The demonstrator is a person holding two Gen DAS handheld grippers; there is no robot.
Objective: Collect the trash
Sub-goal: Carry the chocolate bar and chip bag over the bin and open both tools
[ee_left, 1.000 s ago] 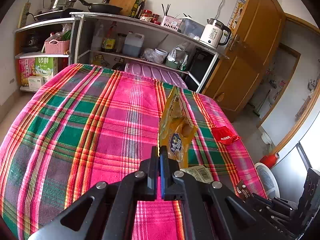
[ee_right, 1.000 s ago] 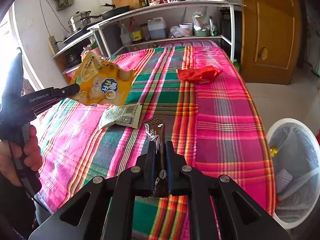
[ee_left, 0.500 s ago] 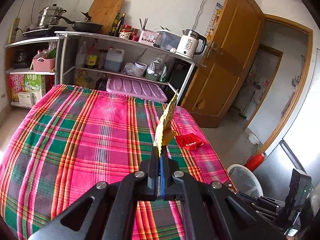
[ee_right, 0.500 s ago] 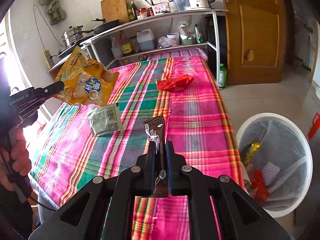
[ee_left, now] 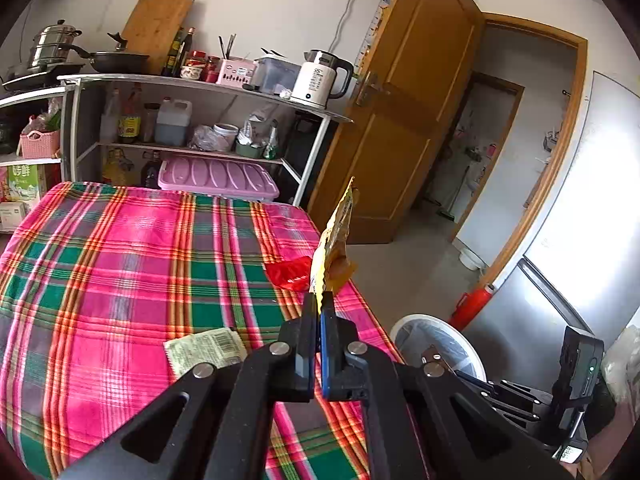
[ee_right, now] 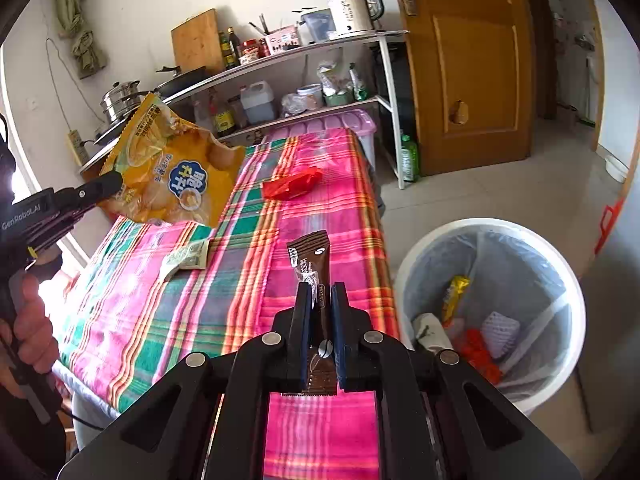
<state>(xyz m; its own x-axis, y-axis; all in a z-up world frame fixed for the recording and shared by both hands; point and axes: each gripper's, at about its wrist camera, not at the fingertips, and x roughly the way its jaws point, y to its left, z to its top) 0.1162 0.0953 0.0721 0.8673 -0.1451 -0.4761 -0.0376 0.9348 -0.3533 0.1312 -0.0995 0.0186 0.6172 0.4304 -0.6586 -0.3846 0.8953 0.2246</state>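
Left gripper point(ee_left: 320, 304): I have its jaws pinched tight on the bottom edge of the yellow snack bag point(ee_right: 172, 168), which stands up ahead of the tips, edge-on in my left view.
Right gripper point(ee_right: 320, 294): jaws closed on the brown sachet point(ee_right: 310, 256); its top sticks out forward past the tips.
Bin point(ee_right: 486, 228): on the floor to the right of my right jaws and below them, just beside the table point(ee_right: 160, 312) edge, lined with a bag and already holding a few scraps.
Left on the cloth: a red wrapper point(ee_right: 292, 184) far ahead of both jaws near the table's far right edge; a pale green packet point(ee_left: 206, 350) just left of my left jaws.
Risk, sachet: I judge the grip low on the pack, so a quick swing could let it twist or slip out short of the rim.
Risk, bag: it is large and light and held by one edge, so it may catch air, flop against the rim or drape over it instead of dropping in.
Risk, crowding: both jaws heading for one opening could knock together.
Edges: the table's right side runs close along the bin.
Open room: bare floor ahead of the bin toward the door point(ee_left: 400, 120); air above the rim looks free.
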